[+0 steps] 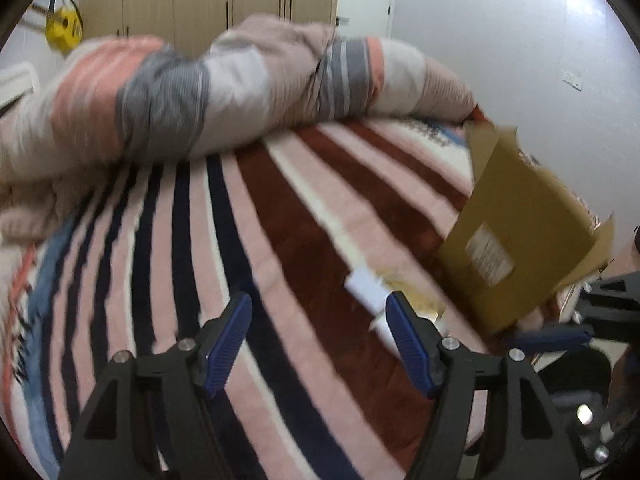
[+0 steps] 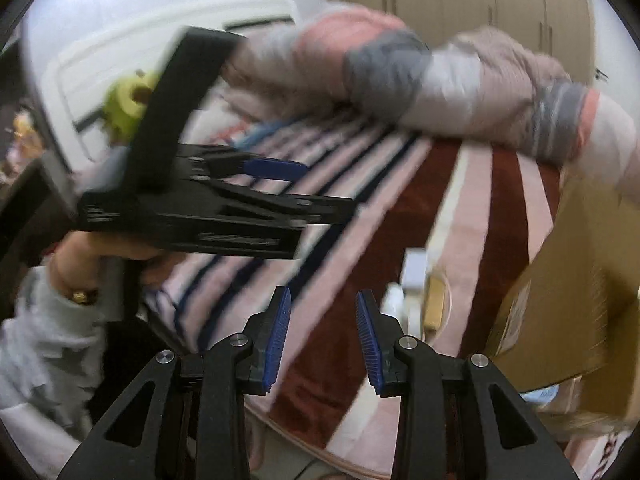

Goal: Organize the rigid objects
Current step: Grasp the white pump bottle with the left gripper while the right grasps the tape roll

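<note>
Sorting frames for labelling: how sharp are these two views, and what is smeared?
Left wrist view: motion blur smears the cardboard box and quilt; the left claw stays crisp. Right wrist view: blur is heavier; the right claw is sharp.

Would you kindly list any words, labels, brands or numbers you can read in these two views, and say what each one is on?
No text is readable in either view.
Shipping label on the cardboard box: printing present, too blurred to read.
The same label edge in the right wrist view: blurred, unreadable.
Dark pattern on the striped blanket's far end: cannot tell whether it is lettering.
</note>
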